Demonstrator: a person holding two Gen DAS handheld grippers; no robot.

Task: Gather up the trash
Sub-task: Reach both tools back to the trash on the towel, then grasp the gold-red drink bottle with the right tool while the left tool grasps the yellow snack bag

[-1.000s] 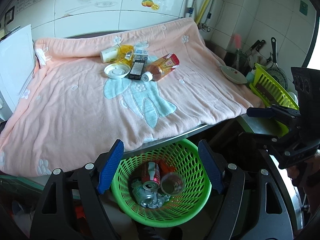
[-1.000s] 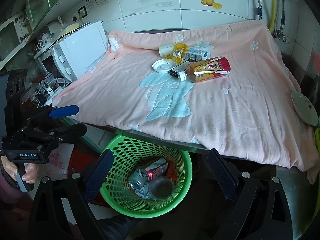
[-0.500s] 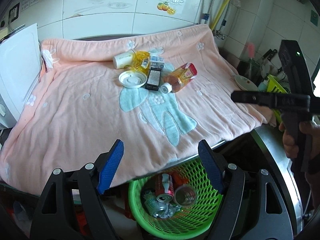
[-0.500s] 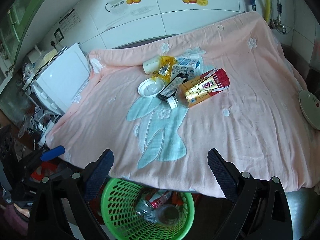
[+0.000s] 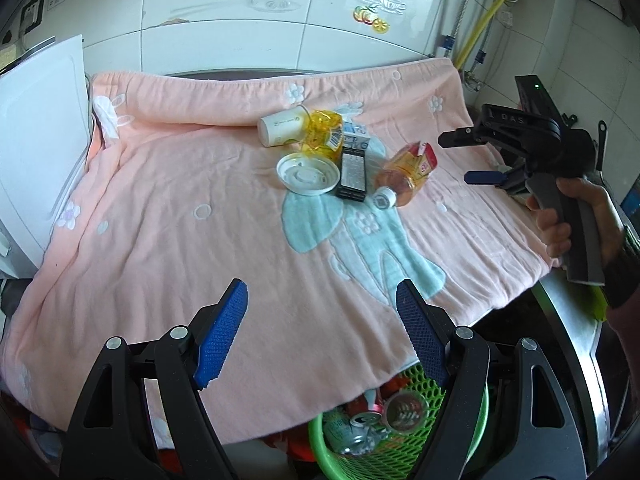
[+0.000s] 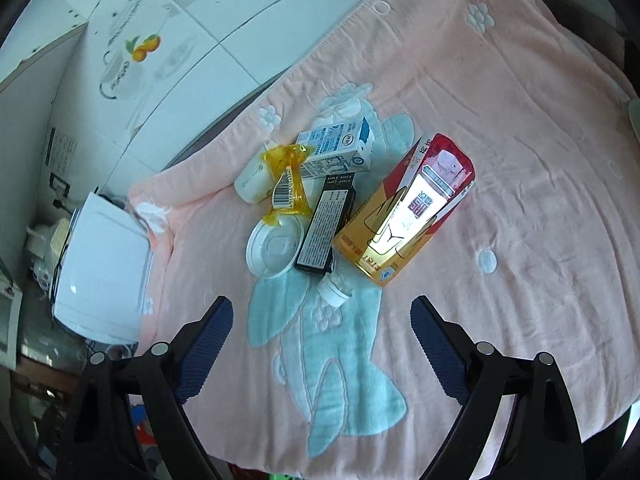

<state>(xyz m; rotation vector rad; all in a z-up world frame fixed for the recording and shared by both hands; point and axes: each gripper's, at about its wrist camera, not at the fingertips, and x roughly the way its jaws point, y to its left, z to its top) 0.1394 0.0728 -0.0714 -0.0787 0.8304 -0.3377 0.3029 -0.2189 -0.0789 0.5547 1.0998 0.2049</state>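
Trash lies in a cluster on the pink towel [image 5: 168,208]: a tea bottle with a red and gold label [image 6: 404,216] [image 5: 406,174], a black box [image 6: 326,222] [image 5: 352,174], a white lid [image 6: 274,250] [image 5: 308,172], a yellow wrapper [image 6: 288,184], a white cup [image 5: 278,130] and a milk carton [image 6: 340,146]. My right gripper [image 6: 320,350] is open and empty, hovering just in front of the bottle's cap [image 6: 332,292]; it also shows in the left wrist view [image 5: 472,158]. My left gripper [image 5: 320,336] is open and empty over the towel's near edge. A green basket [image 5: 400,432] below holds cans.
A white microwave [image 5: 36,152] [image 6: 102,276] stands at the towel's left edge. A tiled wall [image 5: 280,20] runs behind. A yellow pipe [image 5: 484,16] rises at the back right. A metal counter edge [image 5: 568,332] lies to the right.
Both grippers rose from the basket and moved forward over the towel. The right gripper has closed in on the trash cluster. Both stay open.
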